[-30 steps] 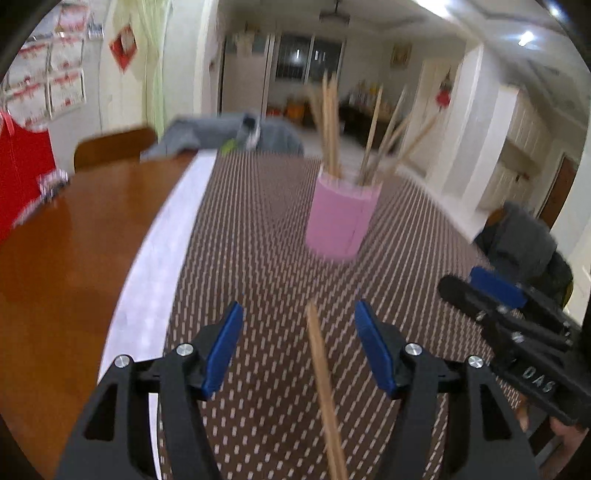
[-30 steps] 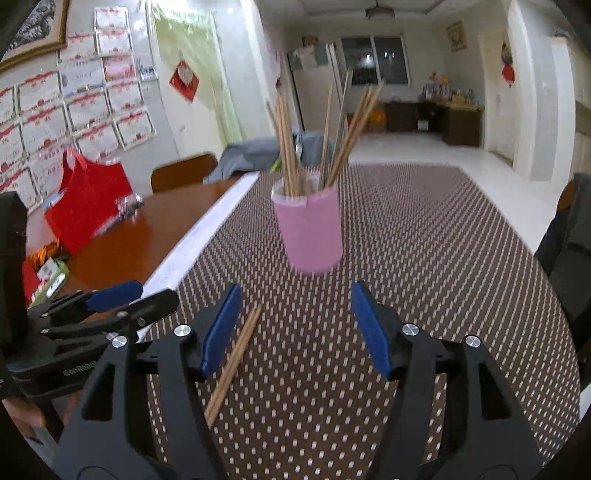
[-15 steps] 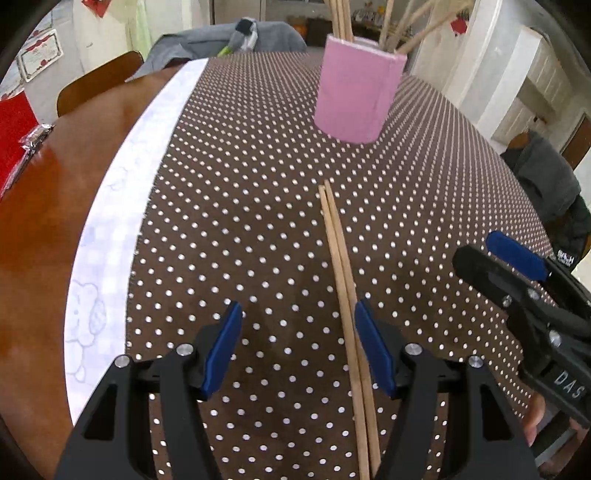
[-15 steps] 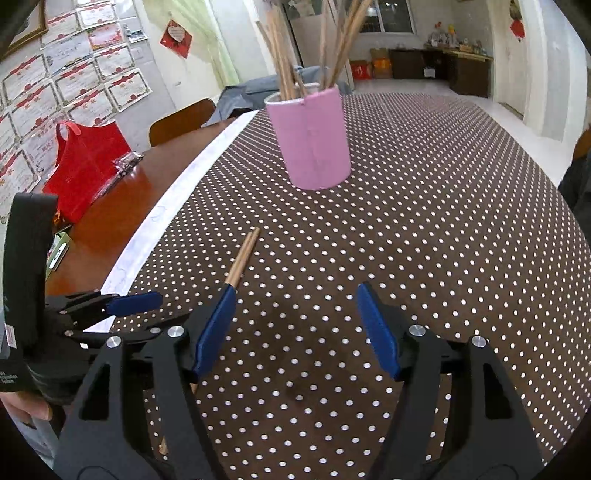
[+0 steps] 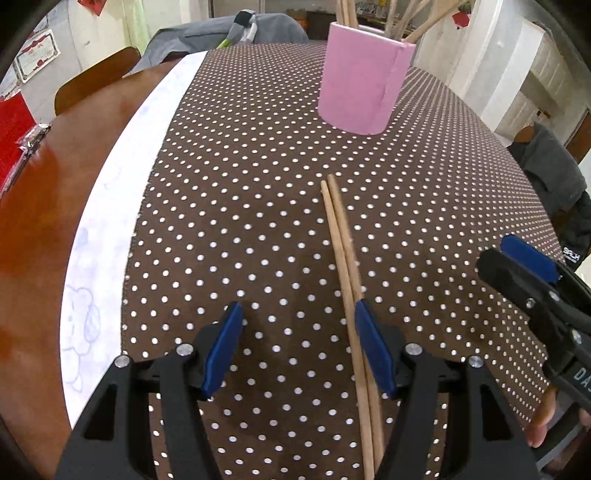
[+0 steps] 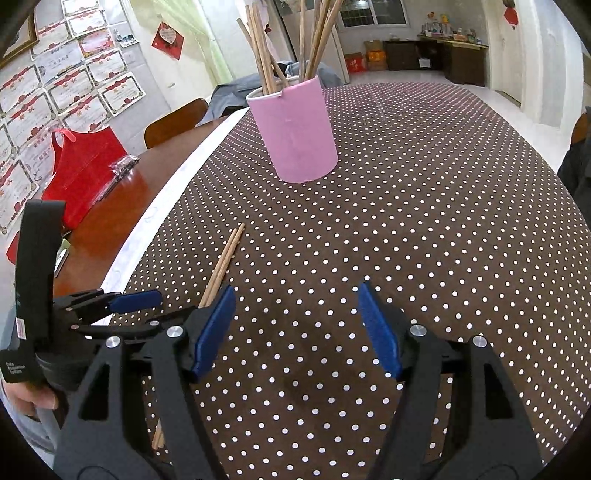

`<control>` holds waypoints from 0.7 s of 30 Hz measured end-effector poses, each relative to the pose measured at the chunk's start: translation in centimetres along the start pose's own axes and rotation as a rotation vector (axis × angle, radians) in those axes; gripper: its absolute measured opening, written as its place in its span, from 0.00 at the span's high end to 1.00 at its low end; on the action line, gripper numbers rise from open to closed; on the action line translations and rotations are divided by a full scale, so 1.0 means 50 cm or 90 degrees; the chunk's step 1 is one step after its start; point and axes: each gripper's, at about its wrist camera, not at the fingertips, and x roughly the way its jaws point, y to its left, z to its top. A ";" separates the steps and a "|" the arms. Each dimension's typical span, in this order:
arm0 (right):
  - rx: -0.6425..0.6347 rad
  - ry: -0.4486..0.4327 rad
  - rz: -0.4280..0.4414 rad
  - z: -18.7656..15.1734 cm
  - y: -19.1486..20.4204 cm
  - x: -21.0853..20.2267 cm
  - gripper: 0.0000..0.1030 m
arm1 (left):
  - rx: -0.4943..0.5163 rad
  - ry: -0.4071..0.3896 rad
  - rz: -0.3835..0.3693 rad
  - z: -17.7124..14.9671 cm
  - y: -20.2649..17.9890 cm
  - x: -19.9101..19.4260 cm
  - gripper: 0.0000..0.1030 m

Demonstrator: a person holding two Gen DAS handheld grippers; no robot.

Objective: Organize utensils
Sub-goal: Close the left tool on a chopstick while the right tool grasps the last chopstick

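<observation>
Two wooden chopsticks (image 5: 341,240) lie side by side on the brown dotted tablecloth (image 5: 240,184). My left gripper (image 5: 297,314) hangs open just above them; they run under it close to its right finger (image 5: 373,347). A pink cup (image 5: 360,79) holding several chopsticks stands farther back. In the right wrist view the same pair of chopsticks (image 6: 225,262) lies left of my right gripper (image 6: 295,299), which is open with nothing between its fingers. The pink cup (image 6: 299,133) stands ahead of it. The right gripper (image 5: 528,277) also shows at the left view's right edge.
A white strip (image 5: 122,206) borders the cloth on the left, then bare wooden table (image 5: 33,221). A red bag (image 6: 79,166) and a small packet (image 6: 122,166) lie there. Chairs with grey clothing (image 5: 221,33) stand at the far end; a dark jacket (image 5: 554,177) hangs at right.
Both grippers have sunk toward the cloth and tipped downward. The cup has shifted up in both views, and the chopsticks now reach well ahead of the left fingers.
</observation>
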 end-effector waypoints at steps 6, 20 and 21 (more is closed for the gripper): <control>0.001 0.005 0.004 0.005 0.001 0.004 0.34 | 0.009 -0.005 0.045 0.025 -0.014 0.018 0.39; -0.043 0.134 0.031 0.038 0.074 0.077 0.34 | -0.111 -0.038 -0.065 0.047 0.088 0.005 0.95; -0.047 0.141 0.033 0.041 0.082 0.083 0.34 | -0.125 -0.049 -0.079 0.045 0.097 -0.002 0.95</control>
